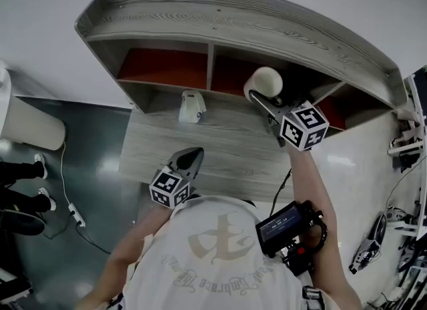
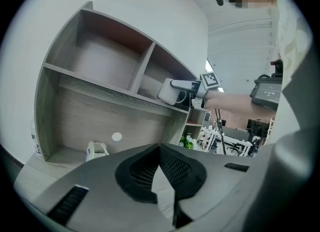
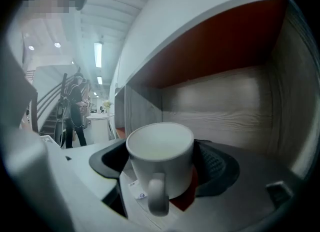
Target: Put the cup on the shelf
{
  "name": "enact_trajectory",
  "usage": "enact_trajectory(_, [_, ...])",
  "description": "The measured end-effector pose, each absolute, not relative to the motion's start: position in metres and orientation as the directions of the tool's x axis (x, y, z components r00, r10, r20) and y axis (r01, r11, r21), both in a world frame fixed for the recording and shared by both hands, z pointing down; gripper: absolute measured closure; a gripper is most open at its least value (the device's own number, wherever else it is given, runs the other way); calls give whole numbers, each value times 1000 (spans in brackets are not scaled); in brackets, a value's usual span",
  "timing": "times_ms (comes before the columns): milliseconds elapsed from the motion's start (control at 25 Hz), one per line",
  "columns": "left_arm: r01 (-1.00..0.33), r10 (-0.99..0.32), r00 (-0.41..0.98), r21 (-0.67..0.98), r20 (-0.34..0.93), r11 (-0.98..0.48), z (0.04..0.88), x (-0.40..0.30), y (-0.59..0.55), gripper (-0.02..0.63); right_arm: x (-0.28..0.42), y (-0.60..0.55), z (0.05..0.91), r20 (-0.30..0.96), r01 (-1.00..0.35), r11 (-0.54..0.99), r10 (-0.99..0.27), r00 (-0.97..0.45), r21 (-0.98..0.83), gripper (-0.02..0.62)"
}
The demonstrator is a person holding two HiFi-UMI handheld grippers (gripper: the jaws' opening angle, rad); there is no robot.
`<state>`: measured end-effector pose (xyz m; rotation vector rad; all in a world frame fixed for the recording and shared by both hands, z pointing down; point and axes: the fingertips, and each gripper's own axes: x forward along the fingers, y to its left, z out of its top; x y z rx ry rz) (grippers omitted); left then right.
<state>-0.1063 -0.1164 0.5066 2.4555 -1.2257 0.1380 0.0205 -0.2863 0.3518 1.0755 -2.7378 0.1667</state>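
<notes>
A white cup (image 1: 265, 81) with a handle sits between the jaws of my right gripper (image 1: 259, 100), which is shut on it. The gripper holds it at the mouth of the right-hand compartment of the grey wooden shelf (image 1: 220, 19). In the right gripper view the cup (image 3: 160, 166) is upright, its handle towards the camera, with the right gripper (image 3: 162, 146) around it and the compartment's red inside above. The left gripper view shows the cup (image 2: 171, 91) just over the shelf board; whether it touches is unclear. My left gripper (image 1: 189, 161) is shut and empty, low over the desk.
A small white object (image 1: 192, 107) stands on the wooden desk (image 1: 227, 149) under the shelf, also in the left gripper view as the white object (image 2: 96, 149). The left compartment (image 1: 163, 67) holds nothing. Cables and equipment (image 1: 400, 235) lie at the right.
</notes>
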Motion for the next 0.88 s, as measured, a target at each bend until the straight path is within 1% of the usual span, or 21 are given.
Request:
enact_trajectory(360, [-806,-765,585,301,268,-510,510,-117,-117,604,22,-323,357,230,-760,649,-735,-638,-37,184])
enact_trajectory(560, [-814,-773,572,304,275,-494,513,-124,-118,604,22,-334,359,223,-781,621,-753,-619,-66,187])
enact_trajectory(880, [-820,-777,564,305,280,-485,514,-125,-122,604,26,-350,357,215,-803,593,-778,-590,-58,189])
